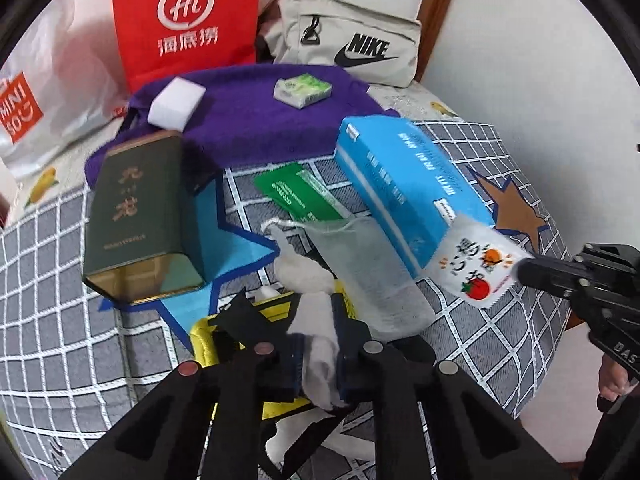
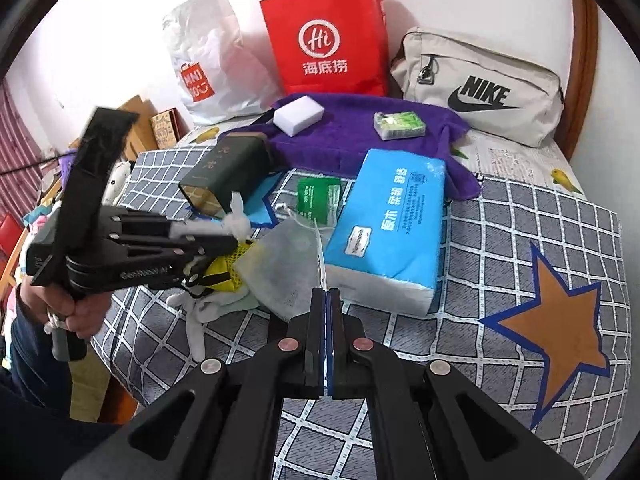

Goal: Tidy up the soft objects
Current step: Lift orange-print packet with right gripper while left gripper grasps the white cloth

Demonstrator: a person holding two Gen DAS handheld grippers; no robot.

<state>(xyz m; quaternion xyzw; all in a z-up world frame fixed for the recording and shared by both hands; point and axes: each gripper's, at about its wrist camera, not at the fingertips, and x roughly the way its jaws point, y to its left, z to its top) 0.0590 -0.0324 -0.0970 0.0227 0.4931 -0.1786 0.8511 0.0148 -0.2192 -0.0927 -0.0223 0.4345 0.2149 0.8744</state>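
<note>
My left gripper [image 1: 316, 344] is shut on a white soft cloth [image 1: 316, 360], held above a yellow mesh bag [image 1: 202, 336]; it also shows in the right wrist view [image 2: 228, 236]. My right gripper [image 2: 326, 300] is shut on the edge of a thin white wet-wipe packet printed with fruit [image 1: 478, 266], seen edge-on in its own view [image 2: 321, 260]. A grey drawstring pouch [image 1: 368, 272] lies between them, next to a blue tissue pack [image 1: 404, 184]. A purple towel [image 1: 256, 120] lies behind, with a white sponge [image 1: 176, 102] and a green tissue packet [image 1: 302, 88] on it.
A dark green tin [image 1: 132, 216] lies on its side at the left. A green card [image 1: 304, 194] lies on the checked bedspread [image 2: 500, 240]. A red paper bag [image 1: 184, 16], a white Miniso bag [image 2: 208, 60] and a beige Nike pouch [image 2: 480, 84] stand along the wall.
</note>
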